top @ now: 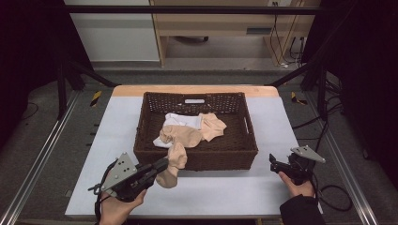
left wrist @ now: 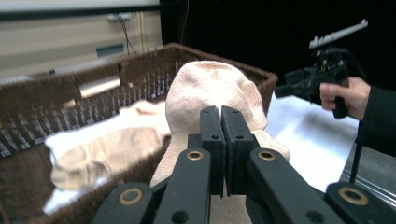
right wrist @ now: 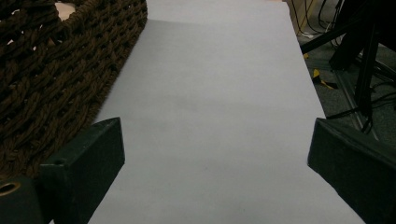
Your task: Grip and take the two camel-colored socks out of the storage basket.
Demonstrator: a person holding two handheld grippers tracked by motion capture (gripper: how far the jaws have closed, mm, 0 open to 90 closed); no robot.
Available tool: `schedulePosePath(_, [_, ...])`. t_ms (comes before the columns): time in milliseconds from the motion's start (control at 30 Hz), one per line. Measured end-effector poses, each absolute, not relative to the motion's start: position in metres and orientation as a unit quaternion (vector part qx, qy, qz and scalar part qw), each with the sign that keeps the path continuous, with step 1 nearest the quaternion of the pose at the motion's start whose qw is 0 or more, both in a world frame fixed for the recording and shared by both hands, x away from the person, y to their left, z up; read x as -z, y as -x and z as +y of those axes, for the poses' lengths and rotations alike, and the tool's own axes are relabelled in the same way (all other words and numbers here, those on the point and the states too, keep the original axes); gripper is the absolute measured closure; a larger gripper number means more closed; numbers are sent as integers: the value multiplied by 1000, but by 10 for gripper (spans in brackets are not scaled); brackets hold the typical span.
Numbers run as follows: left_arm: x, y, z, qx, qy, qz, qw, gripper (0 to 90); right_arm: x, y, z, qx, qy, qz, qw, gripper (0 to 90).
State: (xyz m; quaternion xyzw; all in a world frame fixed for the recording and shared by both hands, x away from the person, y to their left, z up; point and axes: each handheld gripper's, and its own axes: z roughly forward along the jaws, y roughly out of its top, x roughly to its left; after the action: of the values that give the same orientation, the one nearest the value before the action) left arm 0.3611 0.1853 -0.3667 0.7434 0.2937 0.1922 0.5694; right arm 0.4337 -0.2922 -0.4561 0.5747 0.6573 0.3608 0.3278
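Where wicker basket [top: 195, 157] ends, knit sock [top: 174, 161] droops.

The high view is looking forward and down from above the near edge of the table [top: 234, 192], taking in the whole basket [top: 197, 159] from some distance. The left gripper view is riding on the left claw [left wrist: 221, 116], facing far and right, close to the basket's near wall [left wrist: 28, 186]. The right gripper view is riding on the right claw [right wrist: 215, 154], facing far along the table's right side, very near its surface. All three are sharing the basket and table.
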Motion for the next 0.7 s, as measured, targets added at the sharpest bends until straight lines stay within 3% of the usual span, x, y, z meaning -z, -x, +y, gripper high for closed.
schedulePosePath(700, [451, -375, 151, -131, -818, 319, 460, 868, 459, -434, -290, -353, -571, 667, 323, 44])
